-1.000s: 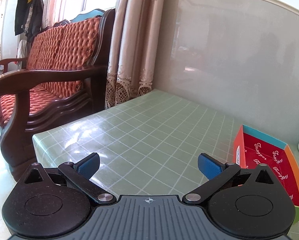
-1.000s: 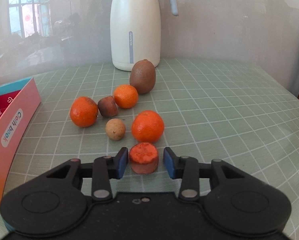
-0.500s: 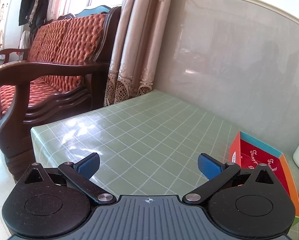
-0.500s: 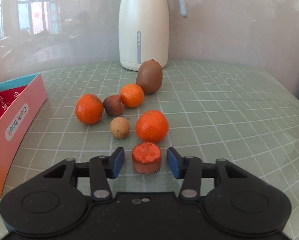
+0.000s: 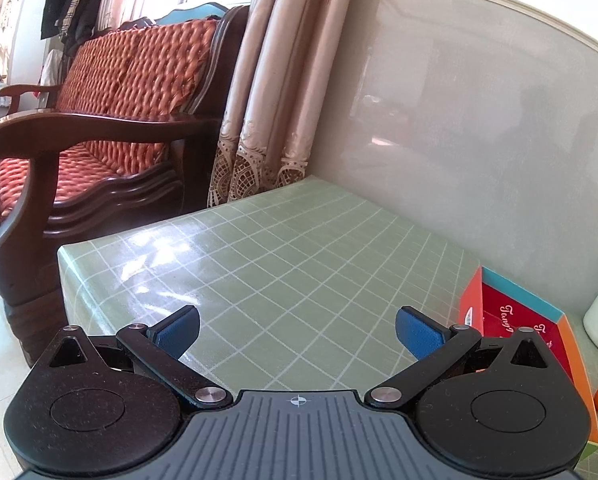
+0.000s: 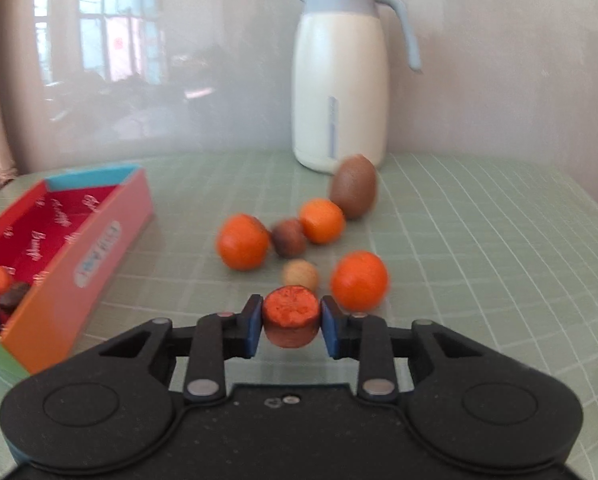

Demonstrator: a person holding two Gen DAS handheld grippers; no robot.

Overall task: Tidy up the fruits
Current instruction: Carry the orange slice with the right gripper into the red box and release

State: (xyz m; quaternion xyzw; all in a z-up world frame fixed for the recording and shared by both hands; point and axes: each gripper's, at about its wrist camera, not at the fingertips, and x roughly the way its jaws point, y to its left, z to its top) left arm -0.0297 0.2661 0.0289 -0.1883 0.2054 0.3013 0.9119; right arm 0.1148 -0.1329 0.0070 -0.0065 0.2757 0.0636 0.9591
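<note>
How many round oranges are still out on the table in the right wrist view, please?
3: one orange at the left of the cluster, one further back beside the kiwi, one nearest the right gripper. Others may hide inside the box.

This is somebody's living room at home. A carved dark-wood sofa [image 5: 99,136] with quilted orange-red cushions stands by long beige curtains [image 5: 271,80] with lace hems, and coats [image 5: 73,0] hang near a bright window. A table under a green checked oilcloth [image 5: 299,248] sits against a plain wall, with a cream thermos jug [image 6: 341,84] on it and loose fruit nearby.
</note>
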